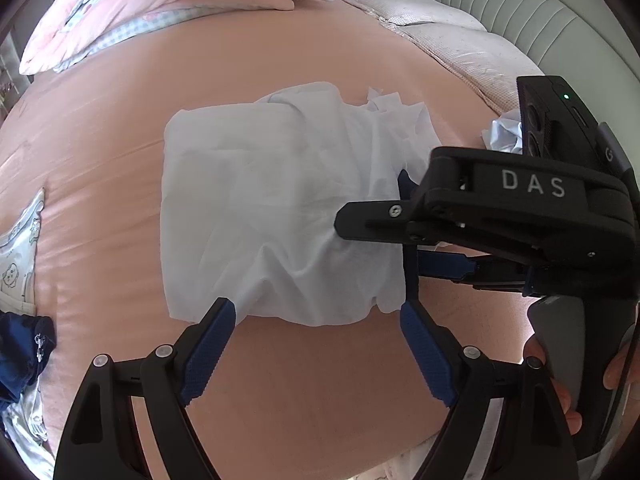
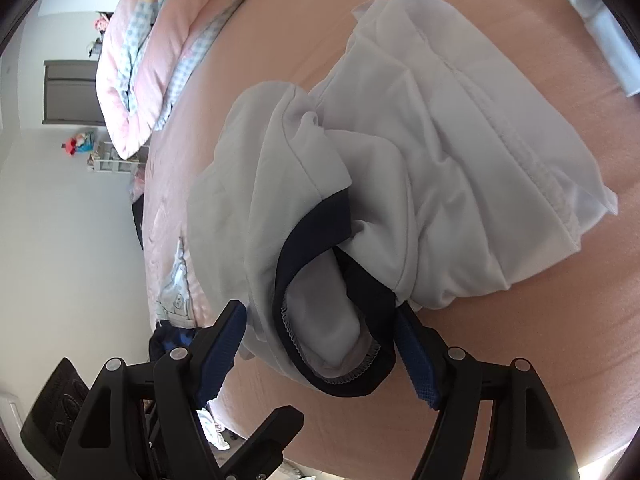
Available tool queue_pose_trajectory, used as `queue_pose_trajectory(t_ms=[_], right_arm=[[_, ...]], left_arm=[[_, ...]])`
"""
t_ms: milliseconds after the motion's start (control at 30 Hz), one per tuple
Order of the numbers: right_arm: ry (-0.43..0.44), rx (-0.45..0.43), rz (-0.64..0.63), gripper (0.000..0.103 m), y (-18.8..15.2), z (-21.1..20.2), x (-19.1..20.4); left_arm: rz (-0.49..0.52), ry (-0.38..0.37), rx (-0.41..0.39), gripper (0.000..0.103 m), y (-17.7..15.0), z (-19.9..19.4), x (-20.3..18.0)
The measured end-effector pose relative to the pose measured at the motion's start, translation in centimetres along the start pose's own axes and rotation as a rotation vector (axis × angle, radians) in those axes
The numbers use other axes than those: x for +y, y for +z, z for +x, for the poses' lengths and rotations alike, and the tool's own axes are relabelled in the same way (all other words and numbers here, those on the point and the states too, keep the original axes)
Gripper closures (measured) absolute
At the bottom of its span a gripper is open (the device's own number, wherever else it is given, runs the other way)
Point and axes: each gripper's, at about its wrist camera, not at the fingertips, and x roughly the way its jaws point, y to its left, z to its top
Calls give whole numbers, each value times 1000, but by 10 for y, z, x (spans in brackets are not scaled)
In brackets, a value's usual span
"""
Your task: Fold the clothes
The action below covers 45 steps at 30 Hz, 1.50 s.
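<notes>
Garment (image 1: 276, 208) bundled, dark-trimmed opening (image 2: 332, 320) toward fingers (image 2: 416, 356)

Bare pink sheet (image 1: 100, 152) open to the left & near side of white garment (image 1: 256, 208). R gripper (image 1: 404, 240) blocks its right edge. Quilt (image 1: 160, 4) far side; navy cloth (image 1: 20, 352) at left edge.

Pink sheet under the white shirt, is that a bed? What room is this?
Most likely a bedroom. The white shirt lies on a pink bed sheet, with a folded quilt and a padded headboard behind.

Black hand-held gripper (image 1: 316, 312), blue pads (image 1: 208, 354).
</notes>
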Motion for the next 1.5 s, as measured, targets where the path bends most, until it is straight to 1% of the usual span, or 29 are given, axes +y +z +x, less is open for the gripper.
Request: queue_pose_trajectory(t_ms=[67, 133, 167, 200, 267, 300, 333, 433, 500, 567, 633, 733, 867, 900, 967, 1033, 1133, 1200, 1333, 1400, 1433, 1467, 1500], right_arm=[[4, 6, -7, 29, 1, 5, 2], [10, -7, -15, 30, 1, 5, 4], [23, -22, -16, 33, 1, 3, 5], [45, -38, -15, 43, 1, 0, 5], [110, -52, 3, 50, 1, -4, 3], [143, -58, 11, 56, 0, -6, 2], [174, -64, 22, 59, 0, -8, 1], [238, -70, 64, 60, 3, -9, -5], [302, -82, 89, 60, 5, -10, -8], [365, -99, 105, 60, 7, -12, -9], [387, -98, 111, 60, 8, -12, -10], [401, -94, 117, 60, 9, -10, -10], [422, -104, 99, 60, 7, -13, -6], [424, -105, 96, 60, 7, -13, -5], [427, -107, 92, 60, 6, -13, -3], [433, -108, 89, 60, 5, -13, -2], [445, -110, 81, 60, 6, -13, -1], [442, -116, 73, 60, 5, -15, -1], [444, -116, 84, 60, 5, -15, -3], [449, -118, 89, 60, 5, -16, -5], [453, -121, 91, 60, 5, -17, -6], [456, -125, 91, 60, 5, -18, -6], [459, -130, 91, 60, 5, -19, -6]], left_arm=[[1, -5, -8, 19, -1, 0, 1], [7, -7, -19, 18, -3, 0, 2], [14, -4, -25, 18, -4, 0, 2], [24, -2, -34, 18, -5, -1, 1], [52, 1, -63, 18, -8, -2, -1], [72, 6, -81, 18, -10, -3, -3], [99, 21, -101, 18, -12, -3, -6], [186, 99, -146, 18, -16, -2, -19], [237, 150, -170, 18, -18, 0, -27], [260, 198, -201, 18, -18, 3, -34], [283, 244, -235, 18, -16, 4, -41], [338, 308, -268, 18, -13, 8, -52], [415, 361, -287, 19, -5, 14, -56], [429, 371, -289, 19, -3, 15, -58], [451, 366, -299, 19, -1, 14, -61], [480, 396, -345, 19, 0, 11, -66], [547, 463, -382, 19, 1, 13, -72], [576, 471, -377, 19, 4, 17, -73], [634, 507, -432, 19, 2, 16, -76], [669, 499, -447, 26, 1, 15, -78], [686, 491, -446, 36, 1, 16, -79], [697, 482, -431, 53, 2, 19, -79], [702, 472, -411, 62, 4, 21, -80]])
